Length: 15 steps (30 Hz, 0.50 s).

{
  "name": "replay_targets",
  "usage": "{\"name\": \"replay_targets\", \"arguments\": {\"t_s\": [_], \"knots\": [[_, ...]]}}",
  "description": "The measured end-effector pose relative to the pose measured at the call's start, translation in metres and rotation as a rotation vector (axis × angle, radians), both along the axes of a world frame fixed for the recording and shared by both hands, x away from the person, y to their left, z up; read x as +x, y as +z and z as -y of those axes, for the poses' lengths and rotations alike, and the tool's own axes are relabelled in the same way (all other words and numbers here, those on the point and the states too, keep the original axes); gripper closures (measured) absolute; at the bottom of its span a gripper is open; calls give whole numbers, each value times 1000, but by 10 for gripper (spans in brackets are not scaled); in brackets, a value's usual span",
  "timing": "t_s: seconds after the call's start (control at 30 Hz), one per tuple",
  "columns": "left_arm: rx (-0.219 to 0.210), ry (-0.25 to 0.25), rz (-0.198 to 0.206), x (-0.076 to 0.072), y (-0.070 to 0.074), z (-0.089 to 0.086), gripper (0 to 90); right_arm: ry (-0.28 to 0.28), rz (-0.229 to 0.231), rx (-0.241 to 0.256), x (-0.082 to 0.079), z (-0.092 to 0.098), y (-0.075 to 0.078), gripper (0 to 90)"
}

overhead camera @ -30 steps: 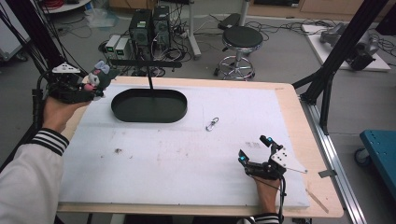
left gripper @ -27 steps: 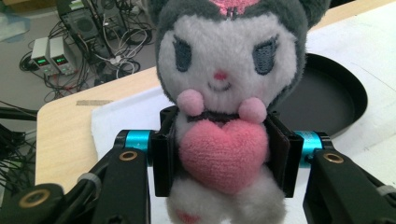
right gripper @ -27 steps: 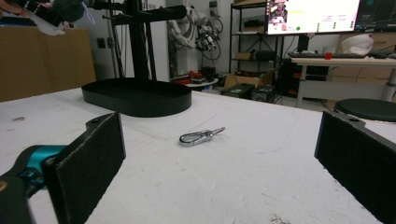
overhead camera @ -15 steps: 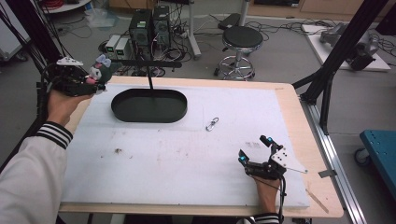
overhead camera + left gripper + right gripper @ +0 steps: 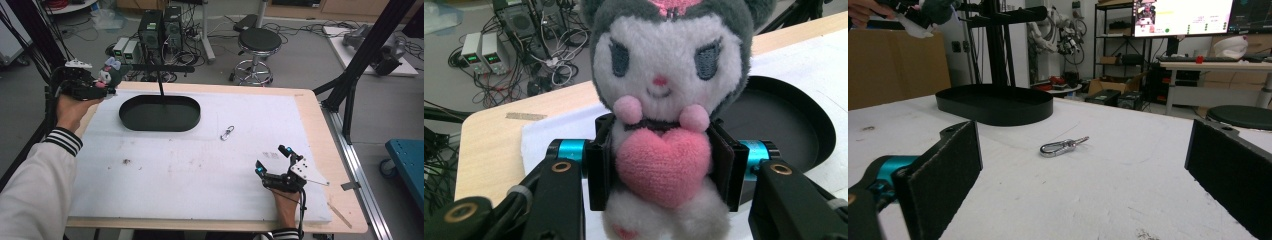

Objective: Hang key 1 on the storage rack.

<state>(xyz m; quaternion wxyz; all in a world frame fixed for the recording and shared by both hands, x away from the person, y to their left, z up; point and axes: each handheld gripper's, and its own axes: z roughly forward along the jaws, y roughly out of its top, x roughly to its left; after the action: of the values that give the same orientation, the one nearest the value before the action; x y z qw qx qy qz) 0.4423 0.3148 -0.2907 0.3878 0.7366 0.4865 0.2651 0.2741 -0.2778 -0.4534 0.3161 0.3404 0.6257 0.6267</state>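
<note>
While left gripper (image 5: 659,165) clamps plush toy (image 5: 666,100), right gripper (image 5: 1083,185) fingers gape

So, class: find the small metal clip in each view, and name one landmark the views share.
High view: the metal clip lies on the white mat, right of the black oval tray.
Left gripper view: the clip is not in this picture; the tray sits behind the plush toy.
Right gripper view: clip at centre, tray behind it.
Shared landmark: the tray.

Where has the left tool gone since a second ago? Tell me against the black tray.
Yes. The left tool, shut on the plush toy, has drifted left and toward the far edge, widening its gap from the black tray.
</note>
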Motion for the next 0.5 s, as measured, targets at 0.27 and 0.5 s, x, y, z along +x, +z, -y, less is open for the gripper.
{"name": "replay_targets", "arguments": {"t_s": [0.27,0.5], "knots": [[15,-4,17,6,10,7,536,-1,1,-1,0,0,0,11],[15,-4,9,8,8,11,536,0,0,0,0,0,0,10]]}}
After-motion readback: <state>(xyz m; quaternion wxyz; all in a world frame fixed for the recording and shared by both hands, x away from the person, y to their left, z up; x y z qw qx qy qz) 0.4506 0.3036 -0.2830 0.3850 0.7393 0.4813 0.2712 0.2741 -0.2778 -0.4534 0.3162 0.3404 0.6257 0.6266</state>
